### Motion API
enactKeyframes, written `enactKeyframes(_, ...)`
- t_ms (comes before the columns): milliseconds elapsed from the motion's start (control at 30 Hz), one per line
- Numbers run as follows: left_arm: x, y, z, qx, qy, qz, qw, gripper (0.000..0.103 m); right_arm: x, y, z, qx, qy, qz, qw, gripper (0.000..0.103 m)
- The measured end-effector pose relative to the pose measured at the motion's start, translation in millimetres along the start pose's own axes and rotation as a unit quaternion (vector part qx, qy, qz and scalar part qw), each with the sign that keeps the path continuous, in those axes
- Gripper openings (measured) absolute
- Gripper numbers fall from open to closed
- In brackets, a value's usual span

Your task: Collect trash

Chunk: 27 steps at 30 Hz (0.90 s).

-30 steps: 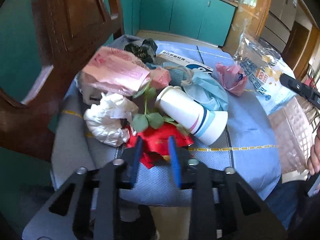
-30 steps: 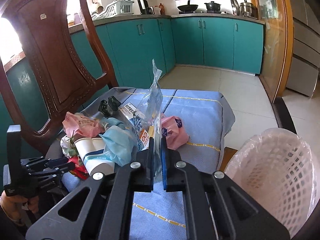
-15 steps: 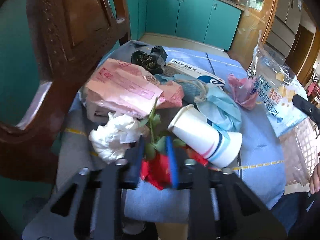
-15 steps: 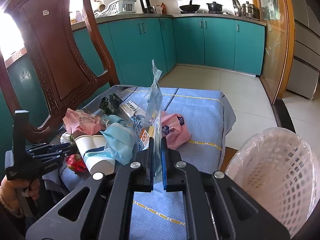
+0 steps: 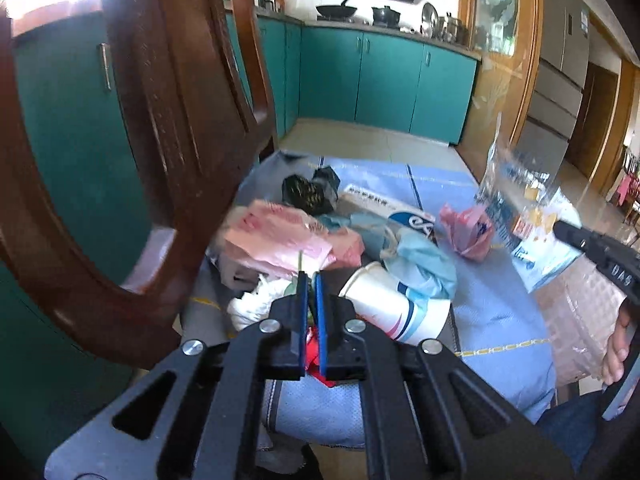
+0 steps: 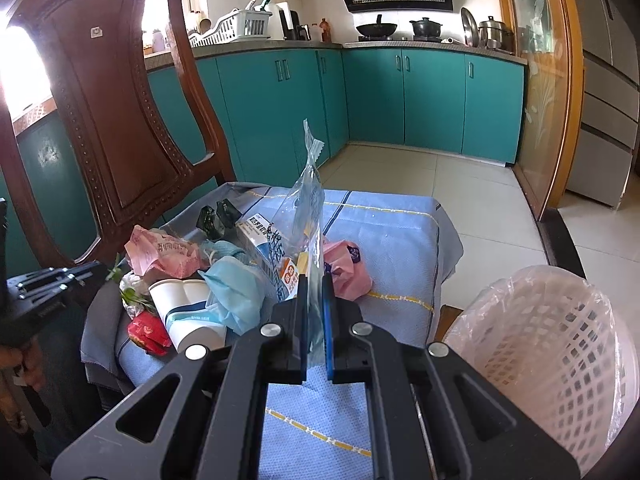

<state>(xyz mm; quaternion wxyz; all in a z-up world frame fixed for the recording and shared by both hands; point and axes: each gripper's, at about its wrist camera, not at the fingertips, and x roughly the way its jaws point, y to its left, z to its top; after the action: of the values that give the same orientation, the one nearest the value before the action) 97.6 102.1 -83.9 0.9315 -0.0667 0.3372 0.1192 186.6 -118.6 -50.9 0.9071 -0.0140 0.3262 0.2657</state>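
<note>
Trash is piled on a blue cloth [image 6: 392,240] over a chair seat: a white paper cup [image 5: 394,306], a blue mask [image 5: 426,258], pink wrappers [image 5: 276,236], white tissue [image 5: 256,304], a red wrapper [image 6: 148,330] and a leafy stem [image 6: 132,296]. My left gripper [image 5: 309,280] is shut on the green stem [image 5: 300,260] above the red wrapper. My right gripper [image 6: 315,280] is shut on a clear printed plastic bag [image 6: 306,216] and holds it upright; the bag shows in the left wrist view [image 5: 524,208].
A white mesh bin [image 6: 548,344] lined with a plastic bag stands at the right of the seat. The dark wooden chair back [image 6: 108,120] rises at the left. Teal kitchen cabinets [image 6: 432,100] and tiled floor lie behind. A black crumpled wrapper [image 5: 308,190] and a carton [image 5: 384,208] lie on the cloth.
My left gripper moved forward over the red wrapper and closed on the leafy stem. My right gripper still holds the plastic bag, nearly unmoved.
</note>
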Motion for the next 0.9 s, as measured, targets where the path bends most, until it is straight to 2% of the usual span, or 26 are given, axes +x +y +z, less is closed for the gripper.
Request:
enactKeyframes(267,-20,-3,9,-0.001,-0.020,-0.014,0.9997,0.004,-5,-4,0,0.005,-0.007,-0.002,1.000,0.007)
enactKeyframes(467,-46,-16,20,0.011,-0.052,-0.026,0.9982,0.004,-25,-4,2,-0.002,-0.042,-0.013,0.999,0.007)
enactKeyframes(600,-64,-28,26,0.021,-0.074,-0.042,0.9961,0.004,-38,-6,-3,-0.007,-0.064,-0.020,0.998,0.007)
enactKeyframes(900,-79,-57,35,0.042,-0.091,-0.078,0.9919,0.004,-51,-29,-13,0.021,-0.073,-0.041,0.996,0.007)
